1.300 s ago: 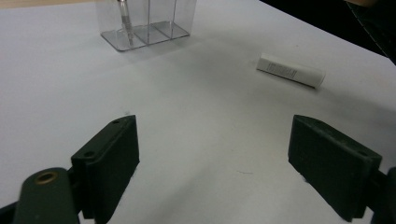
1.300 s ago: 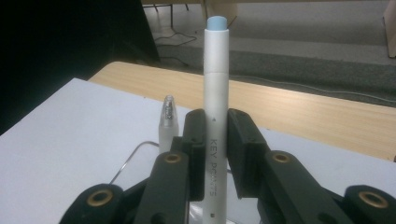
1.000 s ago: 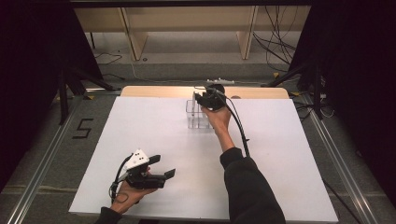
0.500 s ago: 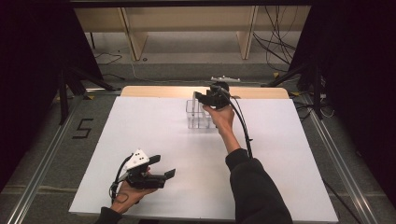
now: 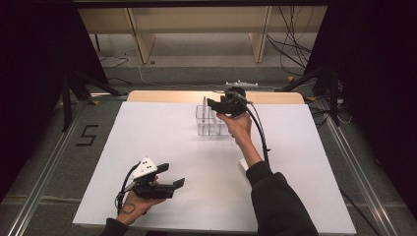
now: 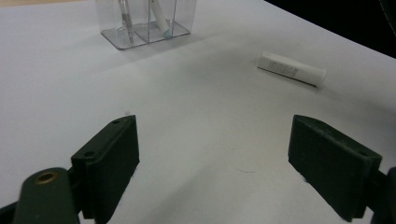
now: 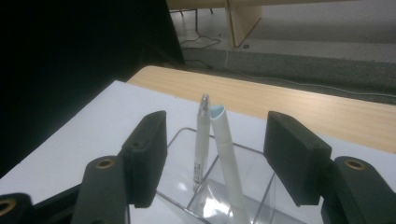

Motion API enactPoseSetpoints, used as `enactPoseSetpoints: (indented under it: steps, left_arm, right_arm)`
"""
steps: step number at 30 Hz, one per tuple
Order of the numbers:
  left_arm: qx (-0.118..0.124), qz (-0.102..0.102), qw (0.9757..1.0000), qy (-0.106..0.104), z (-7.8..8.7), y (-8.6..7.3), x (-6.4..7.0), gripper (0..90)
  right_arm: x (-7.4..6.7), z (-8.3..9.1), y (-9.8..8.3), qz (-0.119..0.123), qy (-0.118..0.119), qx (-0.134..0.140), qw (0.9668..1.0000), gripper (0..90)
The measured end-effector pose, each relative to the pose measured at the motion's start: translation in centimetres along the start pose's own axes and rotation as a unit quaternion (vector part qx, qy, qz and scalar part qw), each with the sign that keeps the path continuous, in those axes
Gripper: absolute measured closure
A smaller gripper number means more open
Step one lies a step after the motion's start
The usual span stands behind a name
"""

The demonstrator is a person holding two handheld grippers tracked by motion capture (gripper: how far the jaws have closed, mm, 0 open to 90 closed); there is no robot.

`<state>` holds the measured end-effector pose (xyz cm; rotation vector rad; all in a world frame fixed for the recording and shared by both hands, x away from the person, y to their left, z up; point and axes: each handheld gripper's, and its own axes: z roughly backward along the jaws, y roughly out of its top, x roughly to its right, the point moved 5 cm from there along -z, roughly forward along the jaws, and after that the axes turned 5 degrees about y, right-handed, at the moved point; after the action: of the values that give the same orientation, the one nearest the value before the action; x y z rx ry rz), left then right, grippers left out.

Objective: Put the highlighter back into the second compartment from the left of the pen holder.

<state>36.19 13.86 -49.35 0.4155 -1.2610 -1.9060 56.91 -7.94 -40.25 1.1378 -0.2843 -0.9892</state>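
Table: a wide white rectangular table (image 5: 162, 147) with a pale wooden strip along its far edge, seen from above; a person's forearms enter from six o'clock.
Organiser: a clear plastic box-shaped organiser (image 5: 210, 121) with compartments stands at about twelve o'clock on the table, near the far edge. In the left tongs' view it (image 6: 145, 21) sits at eleven o'clock.
Right tongs: the black two-jaw right tongs (image 5: 220, 104) hang just above the organiser, held by the hand of a dark-sleeved arm. The jaws have just been opening and stand apart, released; the two pens rise between them, touched by neither pad.
Left tongs: the black left tongs (image 5: 172, 176) with a grey three-cornered plate rest low at seven o'clock, well apart from the organiser. The jaws are spread wide over bare table, grasping nothing.
Tube: a white cylindrical tube with small print (image 6: 292, 68) lies on its side at two o'clock in the left tongs' view, apart from the organiser.
Pens: a white pen with a silver tip (image 7: 201, 140) stands nearly upright in the organiser; a white pen with a pale blue end (image 7: 225, 149) leans beside it, their tops close together.
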Motion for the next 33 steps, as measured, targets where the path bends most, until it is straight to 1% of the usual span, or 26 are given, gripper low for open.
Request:
enactPoseSetpoints:
  steps: [6,10,16,22,29,33]
  left_arm:
    - [0.0,0.001,1.0,0.0,0.0,0.0,0.0,16.0]
    - [-0.002,-0.001,1.0,0.001,0.0,0.0,-0.1,15.9]
    - [-0.001,0.001,1.0,0.001,0.0,0.0,-0.1,16.0]
    - [-0.001,0.0,1.0,0.001,0.0,0.0,-0.1,16.0]
    - [-0.002,0.001,1.0,0.002,-0.1,-0.1,-0.1,15.9]
    - [-0.001,0.002,1.0,0.002,-0.1,-0.1,-0.1,15.9]
  right_arm:
    - [-0.1,0.9,-0.4,0.004,0.007,-0.006,1.0,38.5]
    - [-0.1,1.7,-0.6,0.015,0.005,-0.006,0.9999,37.3]
    - [-0.1,2.8,-0.9,0.013,0.011,-0.005,0.9998,35.9]
    - [-0.3,3.8,-1.4,0.024,0.01,-0.012,0.9996,35.0]
    - [-0.2,4.8,-2.3,0.022,0.016,-0.019,0.9995,34.1]
    - [0.0,5.5,-2.7,0.023,0.013,-0.021,0.9994,33.8]
